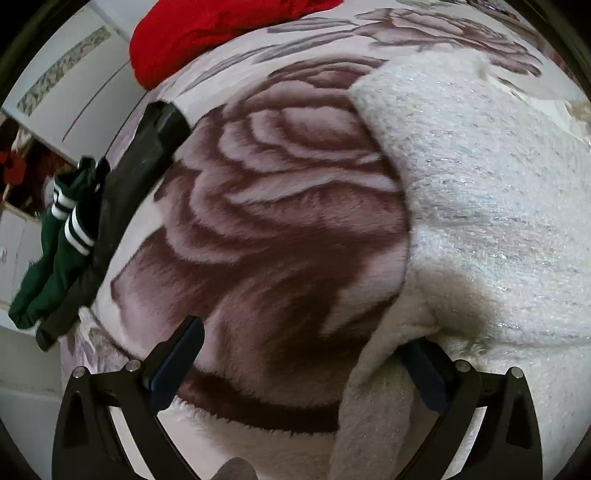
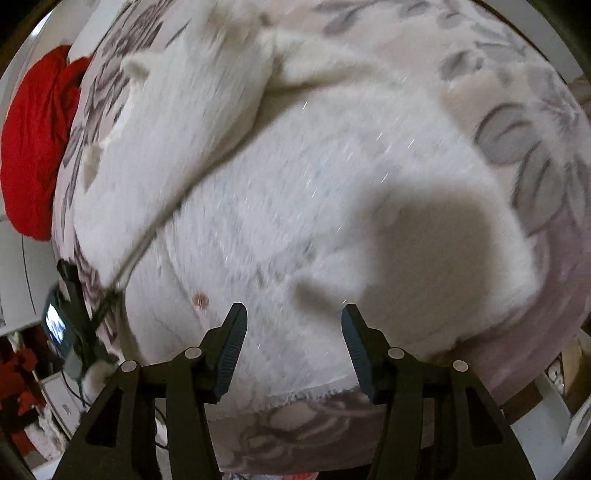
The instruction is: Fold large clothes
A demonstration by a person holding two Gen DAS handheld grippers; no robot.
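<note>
A large white fluffy garment (image 1: 480,177) with glittery threads lies on a rose-patterned plush blanket (image 1: 280,206). My left gripper (image 1: 306,339) is open, low over the blanket; its right finger (image 1: 424,373) is under a fold at the garment's left edge. In the right wrist view the same garment (image 2: 295,206) spreads across the bed with a sleeve (image 2: 192,110) folded over it. My right gripper (image 2: 293,325) is open and empty just above the garment's near hem. A small pinkish button (image 2: 200,301) shows near its left finger.
A red cloth (image 1: 207,33) lies at the far end of the bed; it also shows in the right wrist view (image 2: 37,140). A dark garment (image 1: 122,206) and a green one with white stripes (image 1: 55,243) hang off the left bed edge. White cabinets stand beyond.
</note>
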